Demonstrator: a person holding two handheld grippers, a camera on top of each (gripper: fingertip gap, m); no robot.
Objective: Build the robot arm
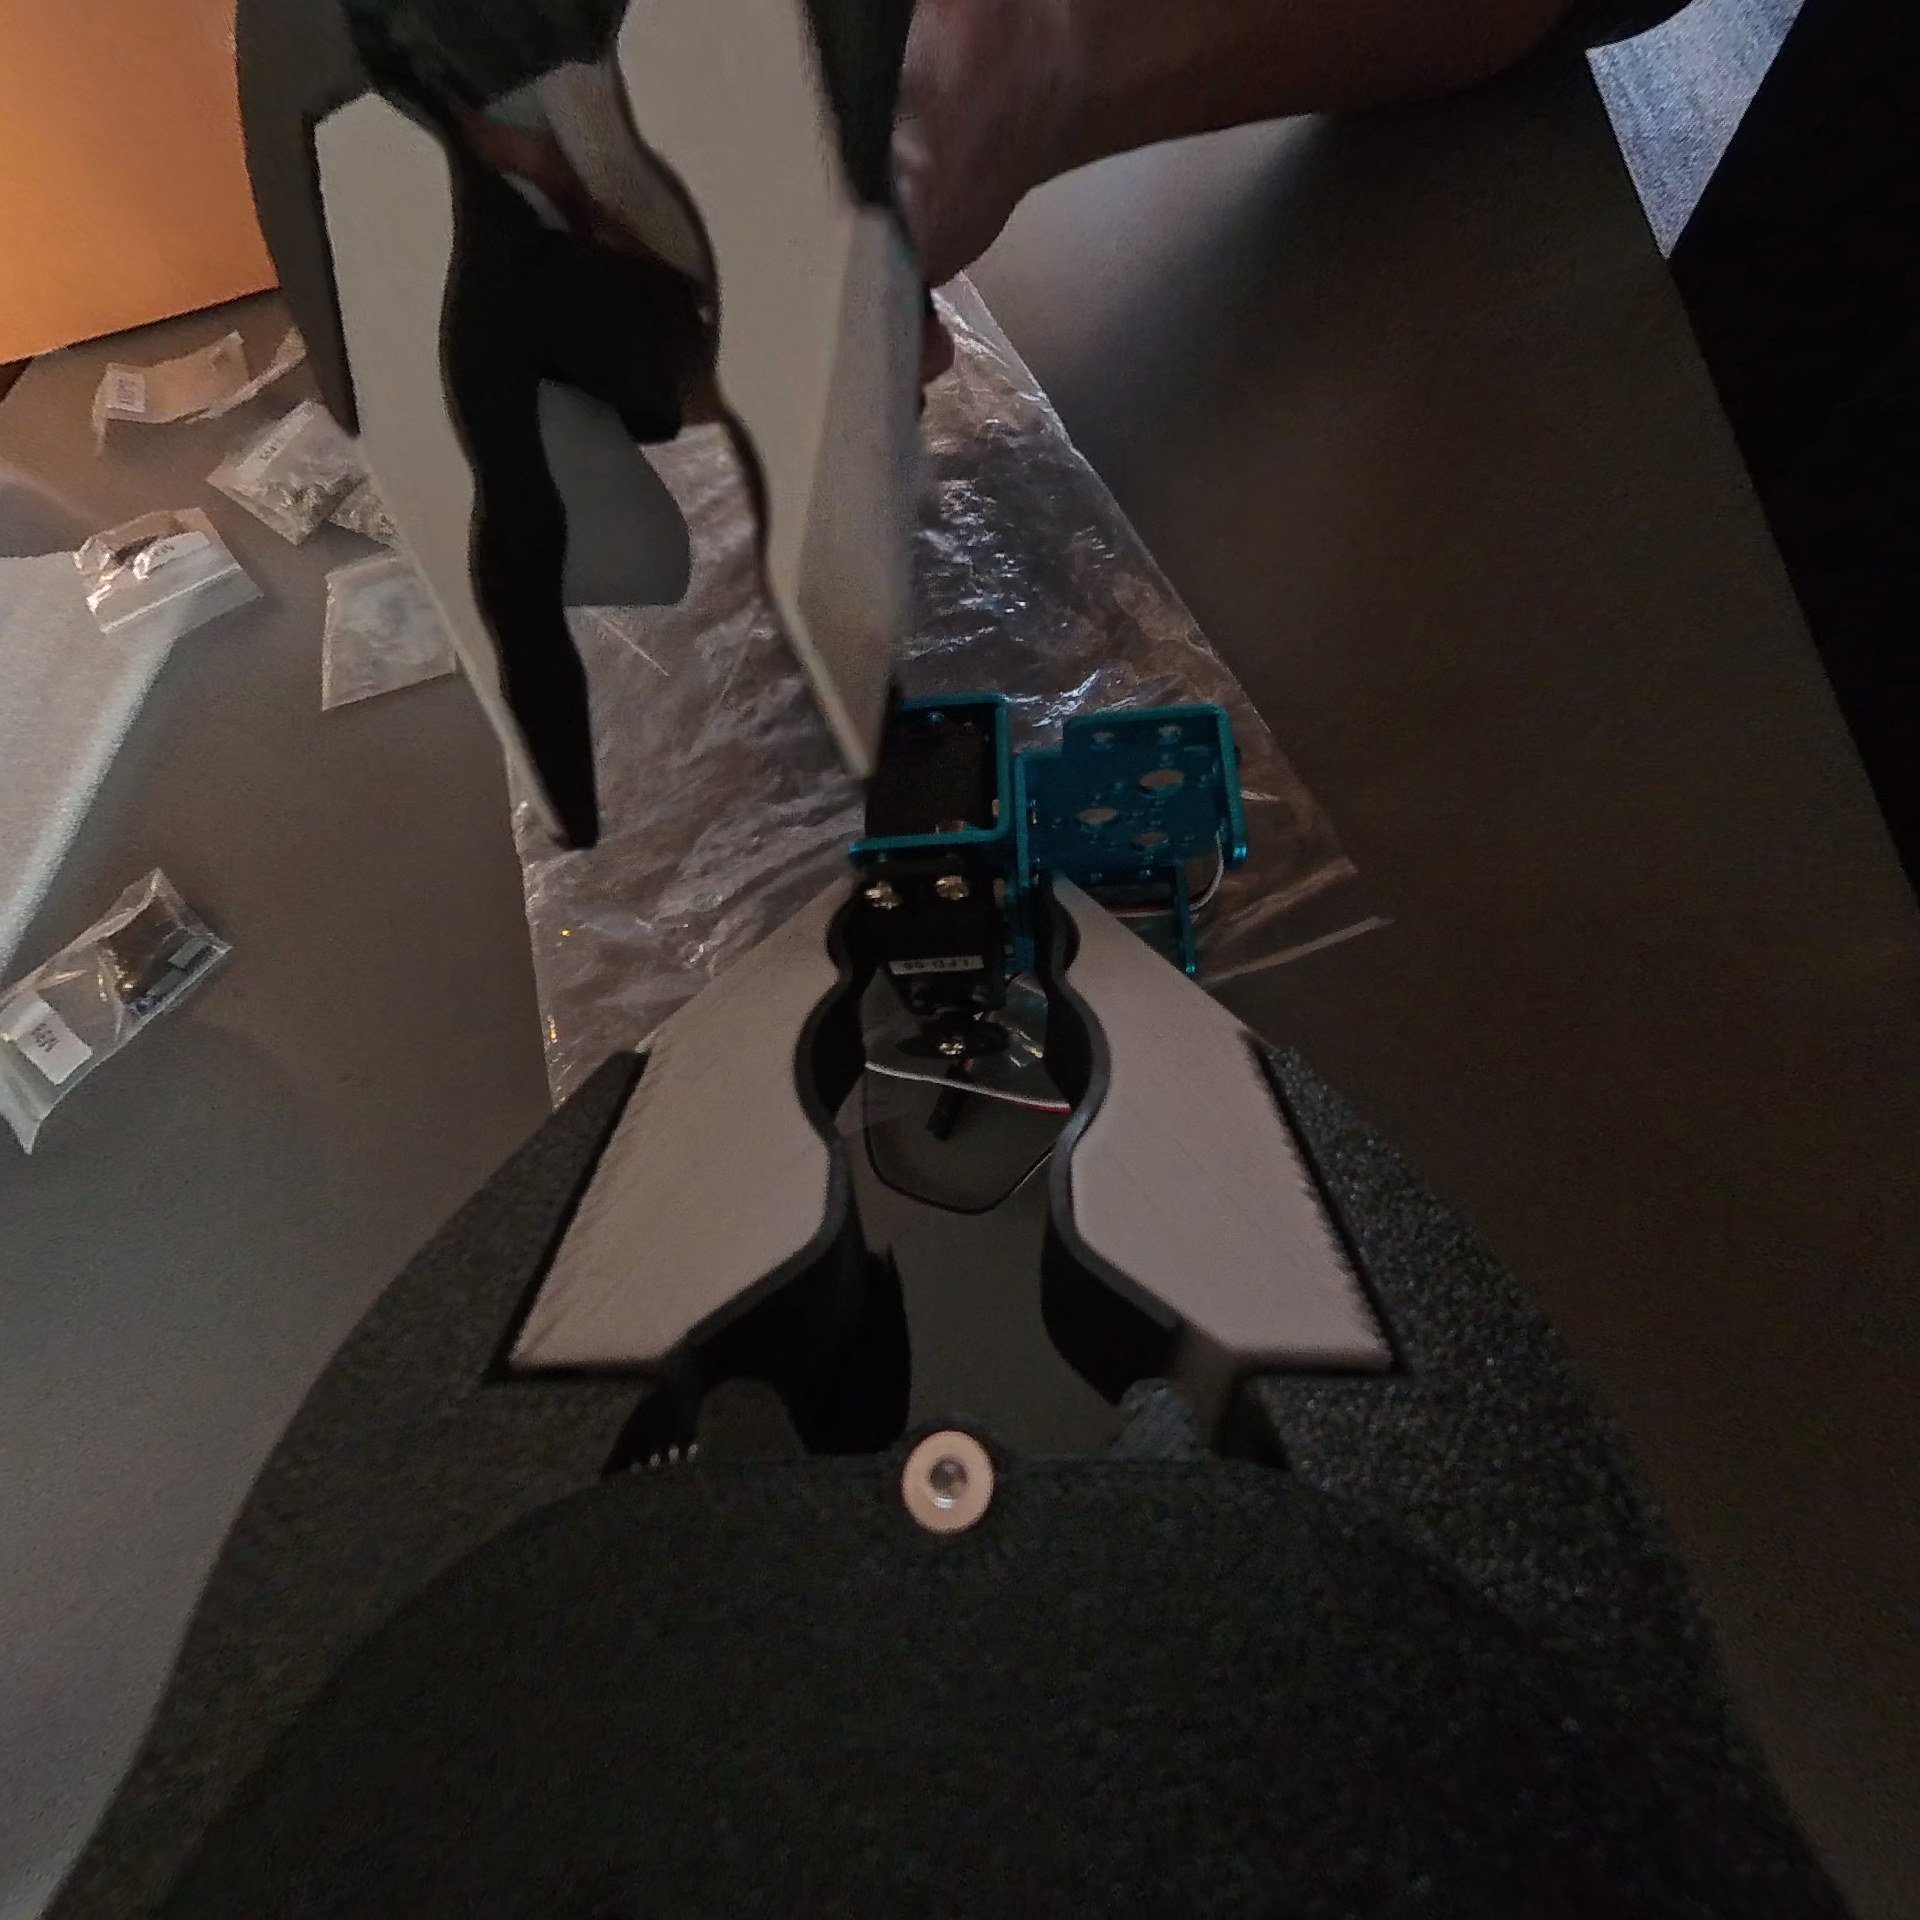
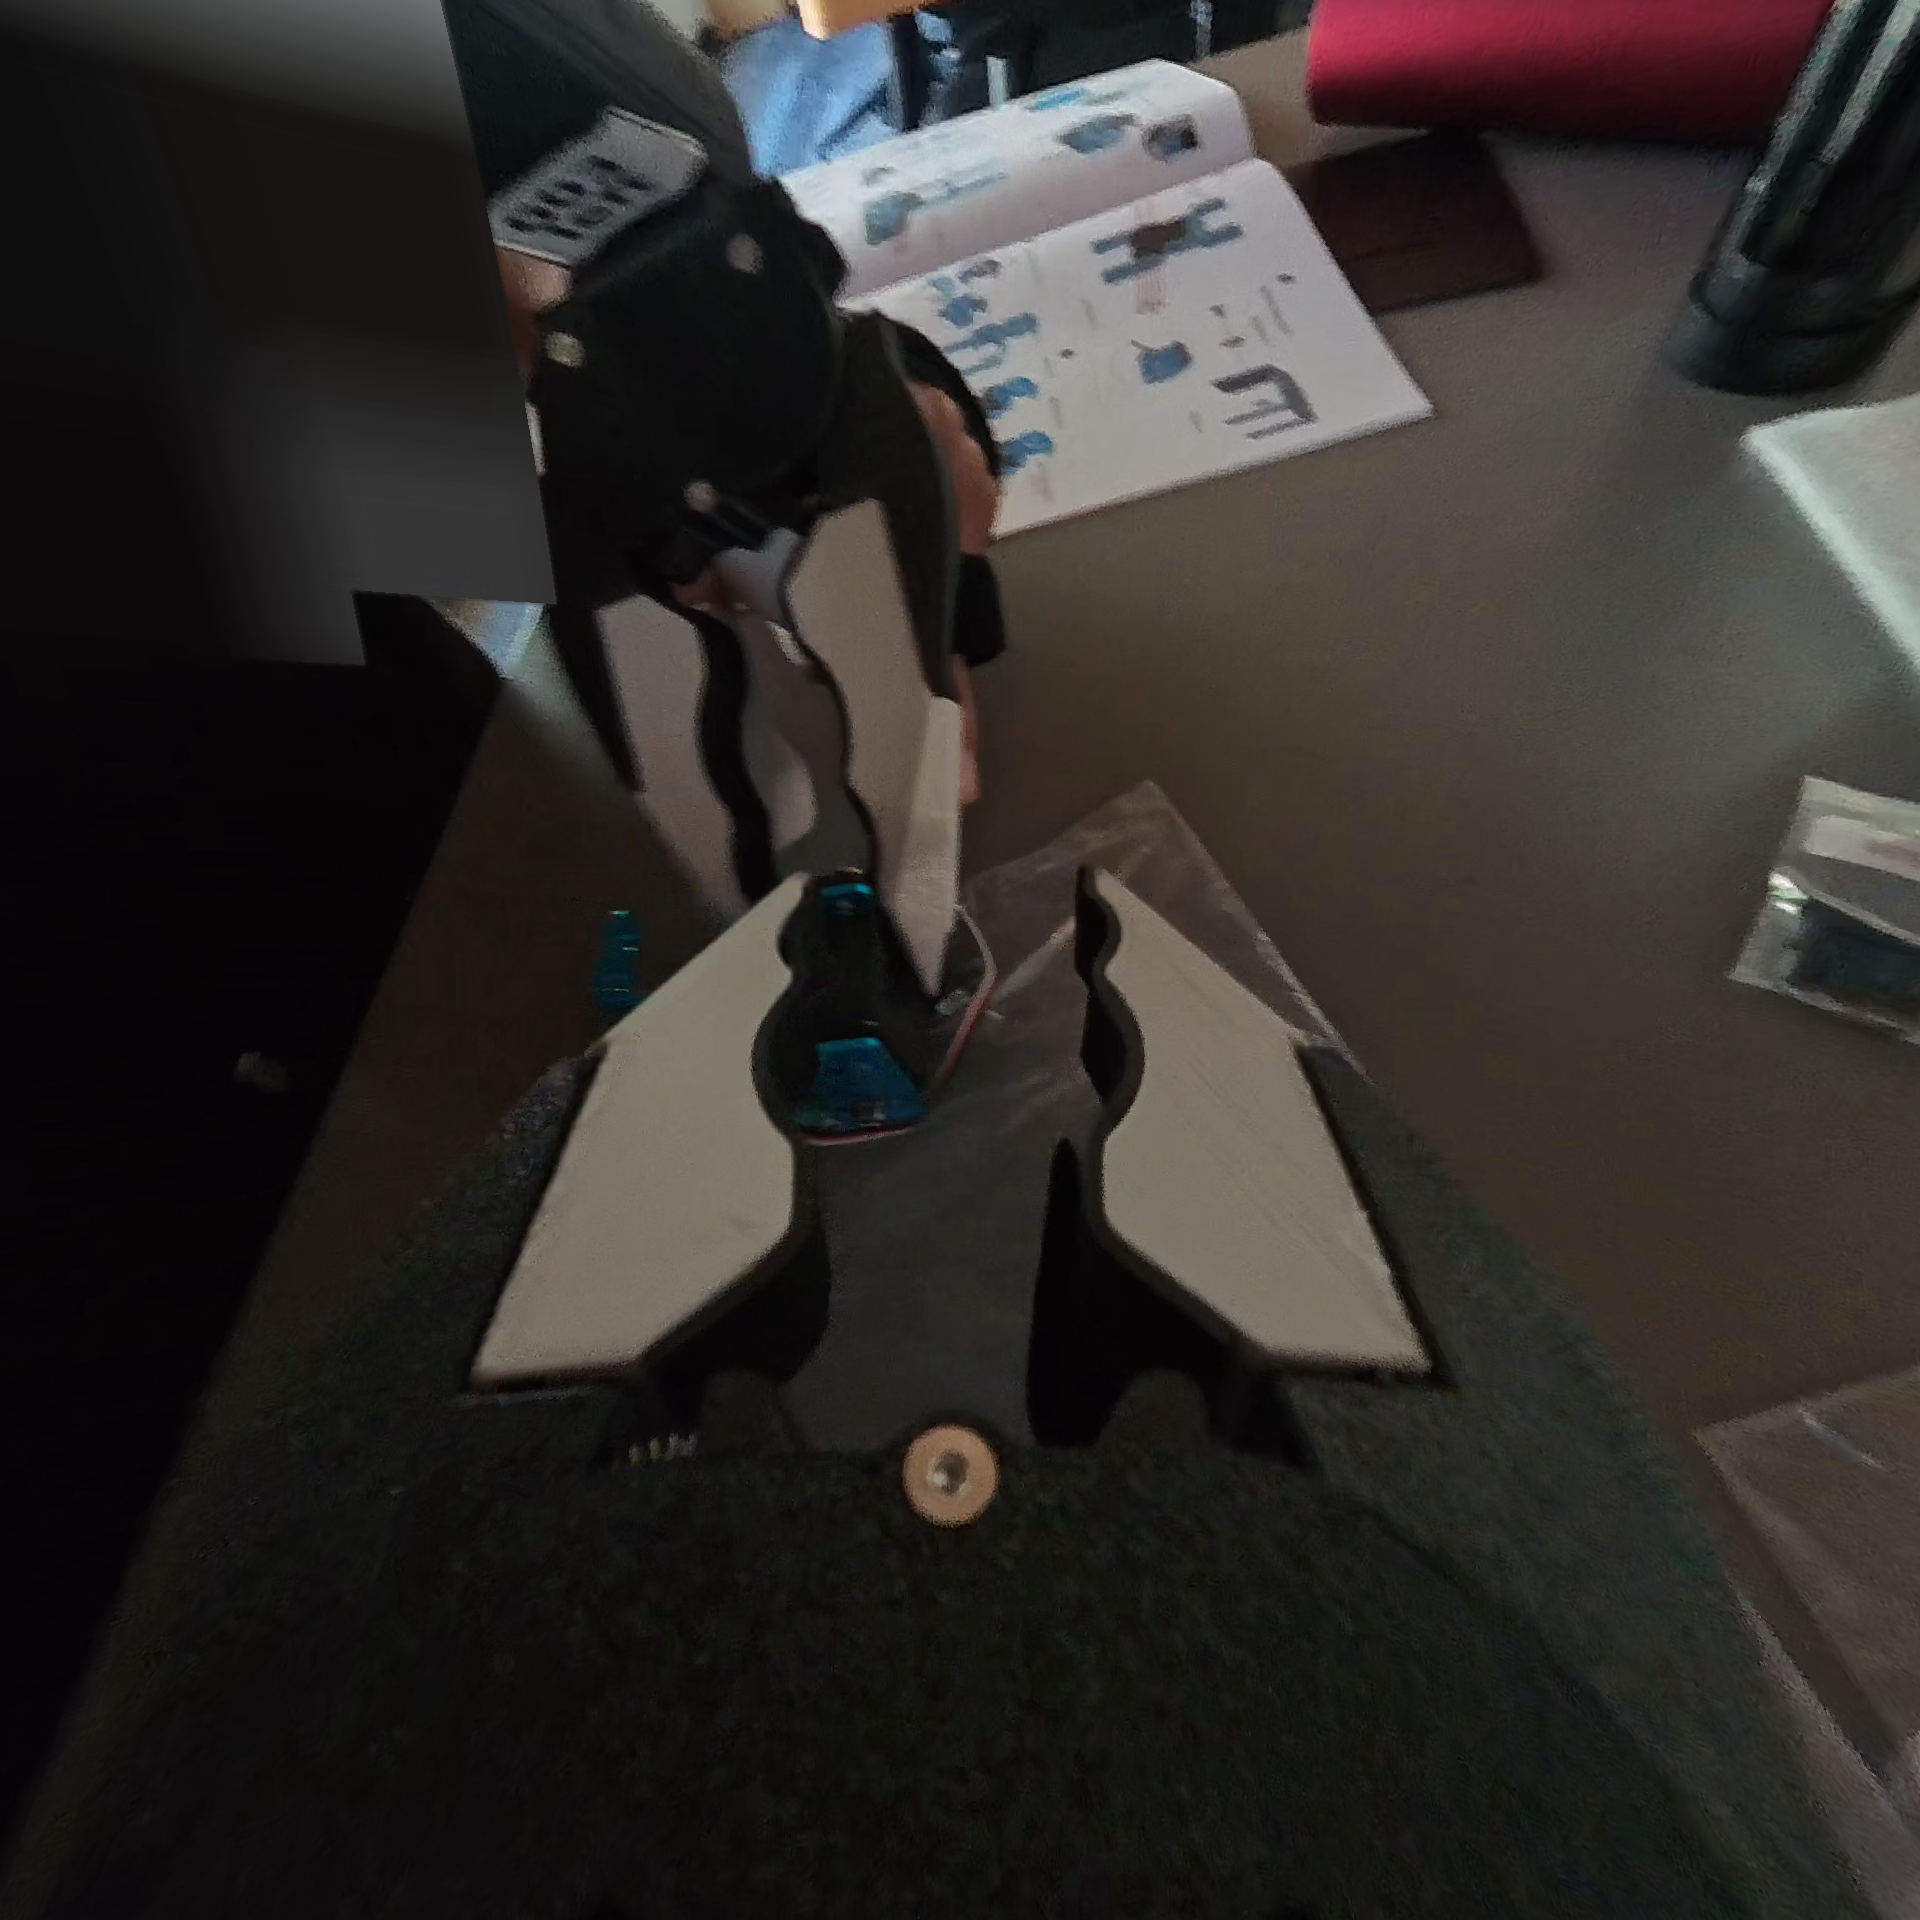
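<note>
A black servo in blue metal brackets [image 1: 935, 821] stands on a clear plastic bag [image 1: 727, 727] on the dark table. My left gripper [image 1: 951, 909] is shut on the servo's lower black body. A second blue perforated bracket [image 1: 1143, 790] hangs off its right side. My right gripper [image 1: 717, 800] comes down from above, open, one fingertip touching the top of the bracket. In the right wrist view the right gripper [image 2: 940, 883] is open, with the blue and black assembly [image 2: 862, 1081] against its left finger. The left gripper [image 2: 847, 935] reaches down onto the assembly from the far side. A small blue part [image 2: 621, 956] lies to the left.
Several small bags of parts [image 1: 114, 977] lie at the left, near a white foam sheet [image 1: 62, 675] and an orange box [image 1: 125, 156]. An open illustrated booklet [image 2: 1195, 312], a red object [image 2: 1558, 62], a black cylinder [image 2: 1818, 208] and another bag [image 2: 1839, 914] sit on the table. The table edge [image 2: 416, 935] runs close by. The grippers' ends are close to 5 centimeters from one another.
</note>
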